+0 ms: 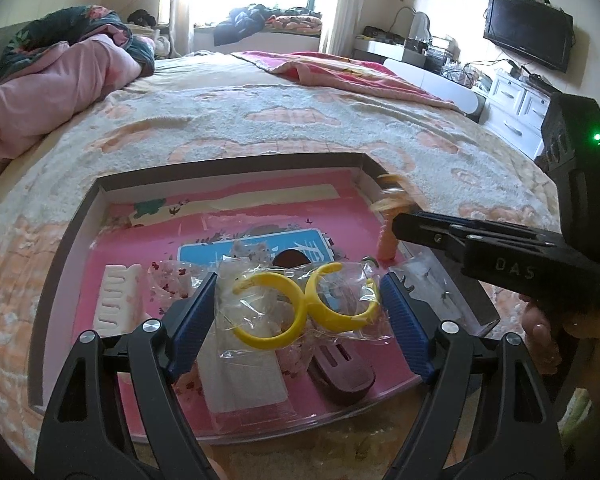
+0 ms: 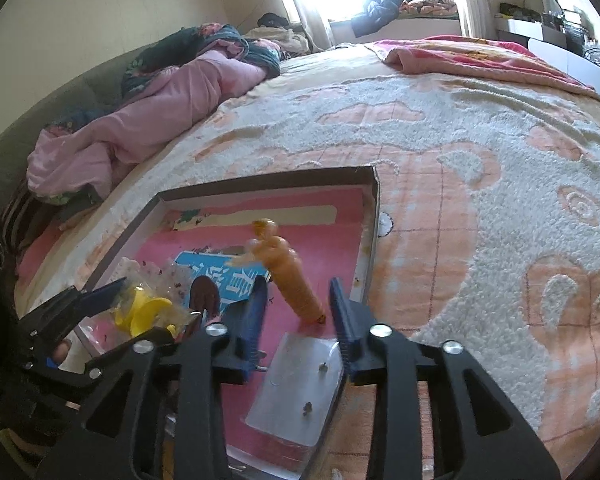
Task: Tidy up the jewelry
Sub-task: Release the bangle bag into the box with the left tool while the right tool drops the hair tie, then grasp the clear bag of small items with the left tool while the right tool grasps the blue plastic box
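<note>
A shallow box (image 1: 228, 164) with a pink floor lies on the bed. My left gripper (image 1: 298, 280) holds a clear bag with two yellow hoop earrings (image 1: 300, 312), which spans the gap between its blue pads, just above the box floor. The same bag (image 2: 148, 312) shows at the left of the right wrist view. My right gripper (image 2: 298, 284) stands open at the box's right side. An orange, blurred hair ornament (image 2: 288, 276) leans between its fingertips with a gap to the left pad. A clear card with small studs (image 2: 300, 392) lies below it.
In the box lie a white comb clip (image 1: 118, 300), a dark hair clip (image 1: 340, 376) and a blue card (image 1: 256, 250). A pink quilt (image 1: 60, 80) is piled at the left, and a pink blanket (image 1: 340, 72) lies at the far end. A person's hand (image 1: 540, 332) holds the right gripper.
</note>
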A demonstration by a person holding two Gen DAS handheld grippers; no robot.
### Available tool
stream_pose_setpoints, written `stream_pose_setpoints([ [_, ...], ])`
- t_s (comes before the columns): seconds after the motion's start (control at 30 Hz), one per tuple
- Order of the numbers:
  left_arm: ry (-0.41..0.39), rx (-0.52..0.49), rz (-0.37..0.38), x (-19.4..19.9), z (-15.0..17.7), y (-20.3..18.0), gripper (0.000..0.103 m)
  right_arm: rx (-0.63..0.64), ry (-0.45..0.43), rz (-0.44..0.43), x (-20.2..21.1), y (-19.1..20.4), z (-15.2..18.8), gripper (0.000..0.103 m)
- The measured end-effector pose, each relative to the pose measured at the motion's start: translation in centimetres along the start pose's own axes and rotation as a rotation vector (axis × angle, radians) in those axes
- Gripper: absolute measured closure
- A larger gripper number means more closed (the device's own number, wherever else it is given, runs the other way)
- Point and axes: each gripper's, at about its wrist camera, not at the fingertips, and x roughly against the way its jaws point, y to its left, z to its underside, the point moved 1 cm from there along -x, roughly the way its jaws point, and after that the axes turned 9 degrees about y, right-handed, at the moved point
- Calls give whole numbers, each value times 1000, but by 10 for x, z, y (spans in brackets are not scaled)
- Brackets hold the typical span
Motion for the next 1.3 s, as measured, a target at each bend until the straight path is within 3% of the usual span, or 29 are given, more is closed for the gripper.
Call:
stream_pose_setpoints([
  [0.13,0,-1,-3,0,0,-1,30,-14,-24,2,8,-2,1,66],
  [0.57,-44,10,-3,19,2,1,16,-7,-161,95,55,-2,12,33],
  [0.77,-68,17,-13,36,11,4,12,20,-219,132,78,4,21,25],
  [1.3,-70,2,-32,64,46,13,12,64,-219,142,92,30,55,22],
])
